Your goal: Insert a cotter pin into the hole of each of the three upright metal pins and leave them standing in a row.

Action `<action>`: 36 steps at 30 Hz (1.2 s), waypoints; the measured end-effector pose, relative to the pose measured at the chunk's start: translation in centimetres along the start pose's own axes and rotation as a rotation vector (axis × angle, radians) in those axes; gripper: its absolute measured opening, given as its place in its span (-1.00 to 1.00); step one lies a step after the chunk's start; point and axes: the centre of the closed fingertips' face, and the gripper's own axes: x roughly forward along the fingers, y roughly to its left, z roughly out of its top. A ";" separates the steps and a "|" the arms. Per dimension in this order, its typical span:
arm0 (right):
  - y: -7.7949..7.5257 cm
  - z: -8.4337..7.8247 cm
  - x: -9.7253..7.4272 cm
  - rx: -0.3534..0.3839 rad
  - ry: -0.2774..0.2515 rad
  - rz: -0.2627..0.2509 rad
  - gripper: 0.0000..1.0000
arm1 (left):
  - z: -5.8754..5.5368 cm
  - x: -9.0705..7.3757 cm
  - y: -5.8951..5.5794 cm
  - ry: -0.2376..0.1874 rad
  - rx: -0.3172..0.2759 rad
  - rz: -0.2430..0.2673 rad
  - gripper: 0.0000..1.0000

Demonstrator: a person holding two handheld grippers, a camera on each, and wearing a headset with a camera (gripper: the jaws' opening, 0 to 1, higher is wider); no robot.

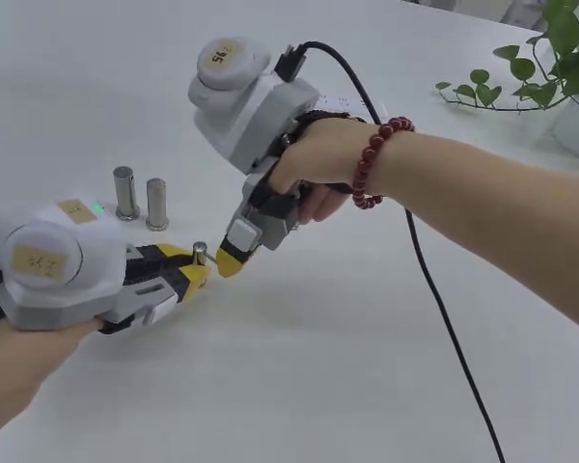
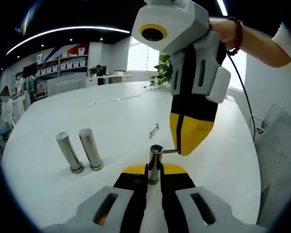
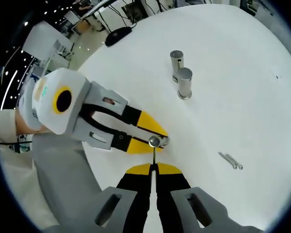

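My left gripper point(image 1: 195, 270) point(image 2: 154, 171) is shut on a short metal pin point(image 2: 155, 160) point(image 3: 154, 141), holding it upright just above the white table point(image 1: 299, 386). My right gripper point(image 1: 230, 262) point(image 3: 154, 168) comes in from above, shut on a thin cotter pin point(image 3: 154, 154) point(image 2: 170, 151). The cotter pin's tip touches the held pin near its top. Two more metal pins point(image 1: 125, 193) point(image 1: 156, 204) stand side by side on the table behind the left gripper, with nothing visible in their holes.
Loose cotter pins point(image 3: 231, 161) point(image 2: 154, 130) lie flat on the table beyond the grippers. A black cable point(image 1: 444, 318) trails from the right gripper across the table. A potted plant point(image 1: 550, 58) stands at the far right.
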 end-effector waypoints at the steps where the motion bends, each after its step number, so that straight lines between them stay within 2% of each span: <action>1: 0.0 0.0 0.0 -0.002 -0.001 -0.001 -0.93 | 0.0 0.0 0.0 0.000 0.000 0.000 -0.85; 17: -0.2 0.8 -0.5 -0.055 -0.040 -0.050 -0.93 | -0.1 0.2 0.1 0.003 0.002 0.012 -0.85; 18: -0.2 1.3 -0.6 -0.066 -0.063 -0.057 -0.93 | -0.1 0.2 0.1 0.003 0.002 0.010 -0.85; 23: 0.0 1.6 -0.5 -0.067 -0.072 -0.054 -0.93 | -0.2 0.2 -0.5 0.007 0.017 -0.005 -0.85; 36: 0.0 1.6 -0.4 -0.125 -0.095 -0.065 -0.92 | -0.3 0.2 -0.4 0.010 0.015 -0.001 -0.85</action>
